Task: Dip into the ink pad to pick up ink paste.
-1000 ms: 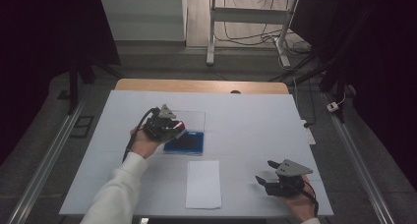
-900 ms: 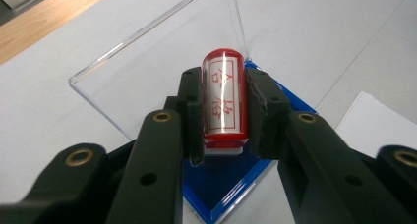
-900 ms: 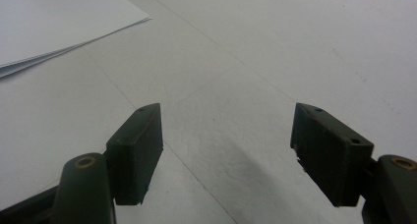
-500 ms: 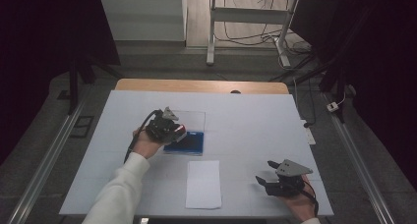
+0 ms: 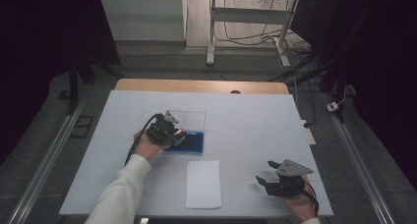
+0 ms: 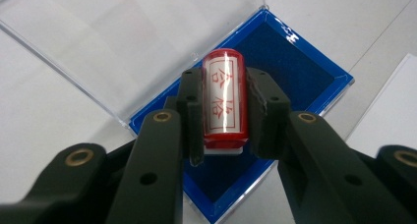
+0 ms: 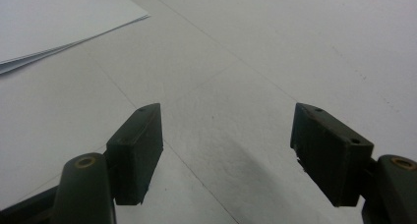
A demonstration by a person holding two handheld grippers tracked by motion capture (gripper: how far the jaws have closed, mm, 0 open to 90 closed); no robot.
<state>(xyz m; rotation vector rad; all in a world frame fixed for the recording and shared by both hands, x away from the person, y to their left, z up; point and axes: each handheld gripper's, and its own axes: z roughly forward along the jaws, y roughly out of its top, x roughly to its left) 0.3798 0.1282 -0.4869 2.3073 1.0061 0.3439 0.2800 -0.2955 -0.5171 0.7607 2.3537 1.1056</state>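
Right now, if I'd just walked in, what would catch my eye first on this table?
Probably the red stamp with red characters on its label, clamped between the jaws of the left gripper over a blue ink pad whose clear lid lies open behind it. After that, the white sheet of paper near the table's front edge, and the right gripper, resting open over the bare white tabletop.

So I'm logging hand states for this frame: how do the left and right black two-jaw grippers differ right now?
The left gripper is shut on a red cylindrical stamp; the right gripper stands open with nothing between its jaws. The left one hangs over the blue ink pad in its clear-lidded case, while the right one sits low over bare white table beside the white paper sheets. Both are hand-held, with black jaws.
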